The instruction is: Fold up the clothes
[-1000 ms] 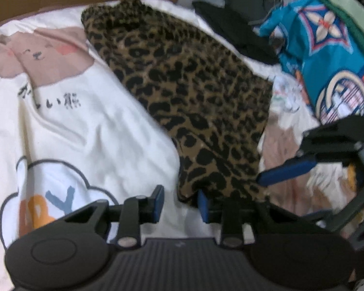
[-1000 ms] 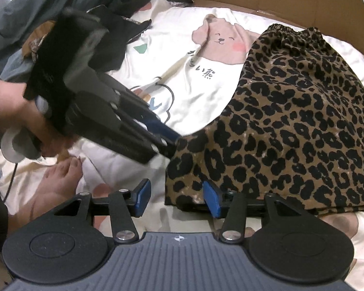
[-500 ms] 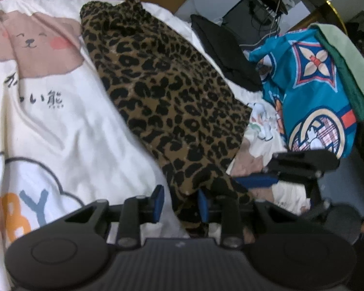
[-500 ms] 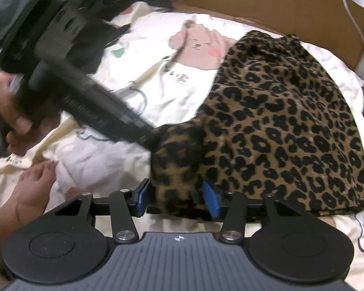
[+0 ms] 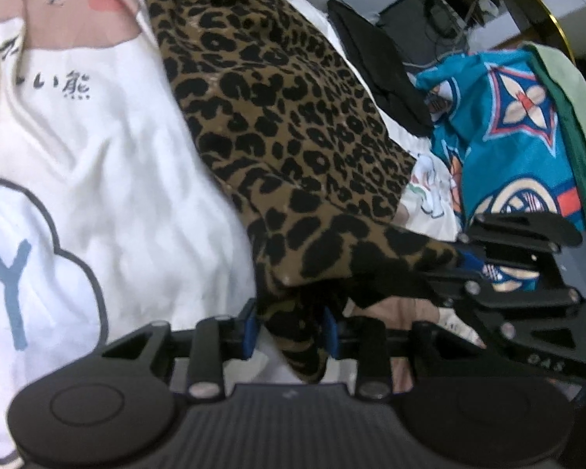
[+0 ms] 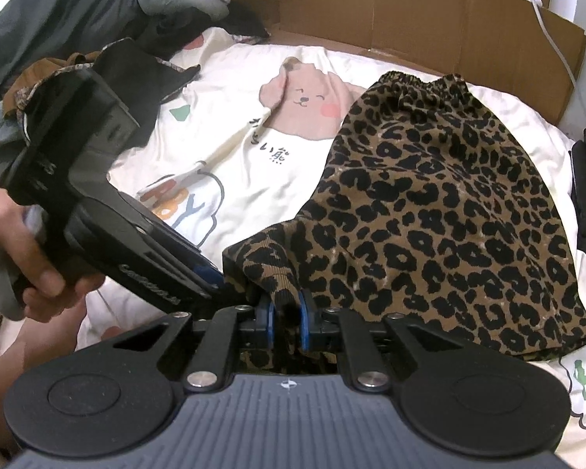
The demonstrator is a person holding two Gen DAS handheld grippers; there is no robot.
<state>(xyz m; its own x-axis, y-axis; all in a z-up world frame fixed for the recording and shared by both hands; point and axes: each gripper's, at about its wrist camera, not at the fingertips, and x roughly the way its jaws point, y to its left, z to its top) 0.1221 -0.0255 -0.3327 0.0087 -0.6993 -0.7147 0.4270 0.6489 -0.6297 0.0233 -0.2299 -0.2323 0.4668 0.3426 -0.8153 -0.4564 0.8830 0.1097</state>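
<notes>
1. Right now the leopard-print garment (image 6: 429, 203) lies spread over the right half of the right wrist frame on a white bedsheet (image 6: 254, 179) printed with a bear and coloured letters; its gathered elastic edge points toward the upper centre, near a cardboard wall (image 6: 410, 11).
2. At lower centre of that frame, the right gripper (image 6: 285, 322) has just been closing, and its blue pads now stand narrow with a bunched corner of the garment pinched between them.
3. From the left side of the same frame the left gripper (image 6: 211, 273) reaches in, held by a hand (image 6: 31, 258) at the left edge; its tips meet the same lifted corner just beside the right gripper's.
4. Seen from the left wrist, the left gripper (image 5: 291, 328) has its pads on either side of a hanging fold of the garment (image 5: 277, 101), and they appear to press on it.
5. Toward the right of that view the right gripper (image 5: 461, 262) grips the raised corner of the cloth.
6. A blue patterned fabric (image 5: 500, 136) and a black cloth (image 5: 379, 62) lie at the upper right of the left wrist frame, beyond the garment.
</notes>
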